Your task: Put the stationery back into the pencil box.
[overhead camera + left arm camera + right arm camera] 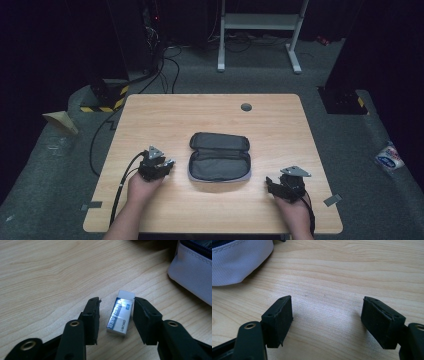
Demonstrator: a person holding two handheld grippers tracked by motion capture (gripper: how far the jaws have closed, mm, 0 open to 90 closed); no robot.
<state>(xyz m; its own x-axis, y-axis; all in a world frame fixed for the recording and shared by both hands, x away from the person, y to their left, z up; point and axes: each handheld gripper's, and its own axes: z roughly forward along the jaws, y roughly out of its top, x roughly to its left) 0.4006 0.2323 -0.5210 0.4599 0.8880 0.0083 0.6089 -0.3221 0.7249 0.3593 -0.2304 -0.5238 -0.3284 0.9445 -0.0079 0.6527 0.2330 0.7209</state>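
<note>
Two hand-held grippers low on your tabletop [150, 112], pencil case [219, 157] lying unzipped between them. Your left hand-held gripper [116, 315] spread around white eraser [120, 313], right jaw touching it, left jaw apart. Your right hand-held gripper [327, 320] released, gaping over bare wood.

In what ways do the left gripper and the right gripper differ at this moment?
The left gripper has an eraser lying on the table between its jaws; the right gripper has only bare wood between its own. The left gripper's jaws stand narrower, one of them near or touching the eraser; the right gripper's jaws are spread wider. The left gripper is left of the open pencil case, the right gripper right of it. Both are open, hand-held, low over the table.
</note>
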